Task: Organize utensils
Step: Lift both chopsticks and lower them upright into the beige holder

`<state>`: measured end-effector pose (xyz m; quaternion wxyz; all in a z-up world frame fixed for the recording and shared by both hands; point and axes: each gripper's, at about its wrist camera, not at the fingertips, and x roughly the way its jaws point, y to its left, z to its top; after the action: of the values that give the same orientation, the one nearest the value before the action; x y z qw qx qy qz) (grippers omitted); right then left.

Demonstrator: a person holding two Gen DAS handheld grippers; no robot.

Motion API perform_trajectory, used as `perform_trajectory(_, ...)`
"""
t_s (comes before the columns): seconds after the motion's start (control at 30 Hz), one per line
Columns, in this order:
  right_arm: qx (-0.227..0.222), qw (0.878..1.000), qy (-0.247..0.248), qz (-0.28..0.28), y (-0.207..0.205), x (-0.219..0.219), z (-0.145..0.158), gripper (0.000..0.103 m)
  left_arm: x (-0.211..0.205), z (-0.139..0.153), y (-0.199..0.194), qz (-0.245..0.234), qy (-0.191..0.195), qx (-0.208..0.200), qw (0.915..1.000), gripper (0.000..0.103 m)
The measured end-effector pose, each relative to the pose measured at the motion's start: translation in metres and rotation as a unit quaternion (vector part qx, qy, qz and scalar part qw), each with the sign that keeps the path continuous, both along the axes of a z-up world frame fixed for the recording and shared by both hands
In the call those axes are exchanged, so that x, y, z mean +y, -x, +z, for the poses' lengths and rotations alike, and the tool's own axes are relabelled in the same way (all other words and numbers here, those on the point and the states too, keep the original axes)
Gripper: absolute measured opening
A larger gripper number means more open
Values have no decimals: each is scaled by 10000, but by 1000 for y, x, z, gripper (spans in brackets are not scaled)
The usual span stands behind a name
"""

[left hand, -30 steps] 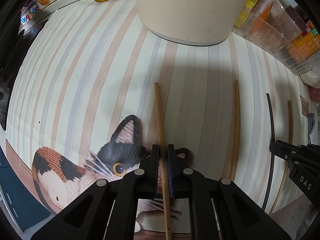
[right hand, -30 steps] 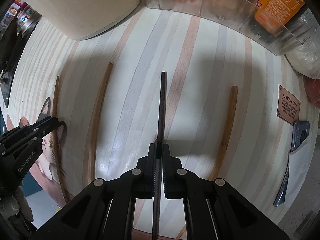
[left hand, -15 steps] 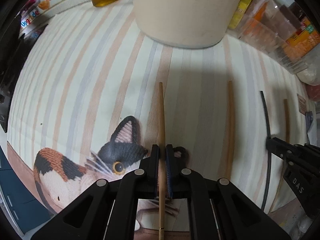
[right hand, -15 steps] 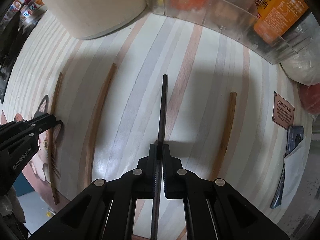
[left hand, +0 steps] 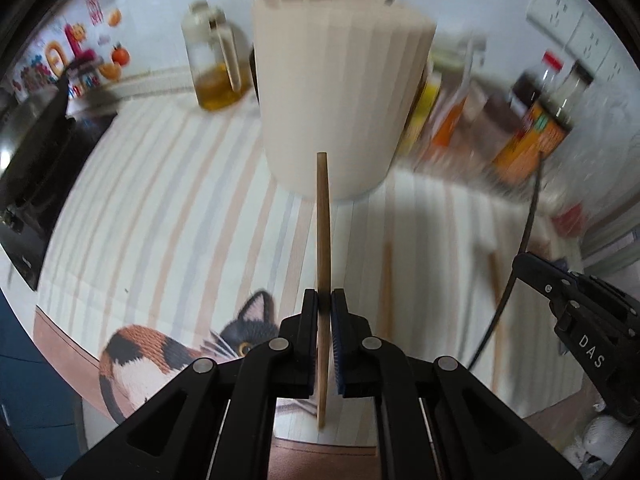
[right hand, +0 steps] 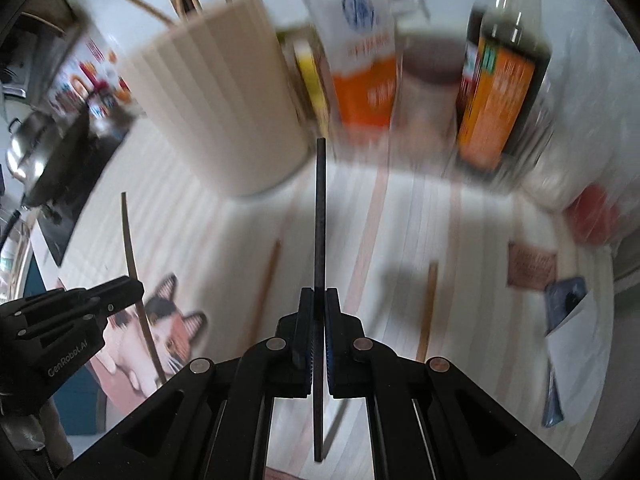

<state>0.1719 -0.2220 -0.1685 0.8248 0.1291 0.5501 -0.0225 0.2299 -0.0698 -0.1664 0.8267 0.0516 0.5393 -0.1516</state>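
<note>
Both grippers point steeply down above the striped mat [left hand: 168, 216]; left gripper [left hand: 324, 308] pinches a wooden chopstick [left hand: 322, 240]; right gripper [right hand: 319, 300] pinches a black chopstick [right hand: 320, 216]; cream holder [left hand: 336, 92] stands ahead.

Motion blur smears the bottle labels [right hand: 496, 96] and chopsticks on the mat [left hand: 387, 280].
</note>
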Motion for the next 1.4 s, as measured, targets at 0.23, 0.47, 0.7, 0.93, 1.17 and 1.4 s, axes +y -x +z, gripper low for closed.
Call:
perform_trajectory(0.23, -927, 9955, 177, -84, -5, -1, 58, 4, -2, 60, -8, -37, 248, -695, 9973, 4)
perform_trajectory(0.47, -1780, 9834, 286, -196, -42, -8, 125, 2, -3, 138, -29, 15, 568, -1483, 9873, 4)
perform_trajectory(0.7, -2406, 9700, 304, -148, -70, -10, 191, 0, 6, 199, -45, 128, 862, -2001, 9759, 4)
perform_trajectory(0.93, -2451, 9693, 159, 74, -103, -2, 230, 0, 12, 230, -72, 300, 982, -2241, 9691, 4)
perform_trajectory(1.17, -1941, 9803, -284, -226, -127, -15, 189, 0, 10, 232, -102, 420, 860, -2387, 9664, 4)
perform_trajectory(1.4, -1904, 9787, -405, -646, -142, -32, 174, 0, 4, 228, -141, 499, 763, -2402, 9664, 4)
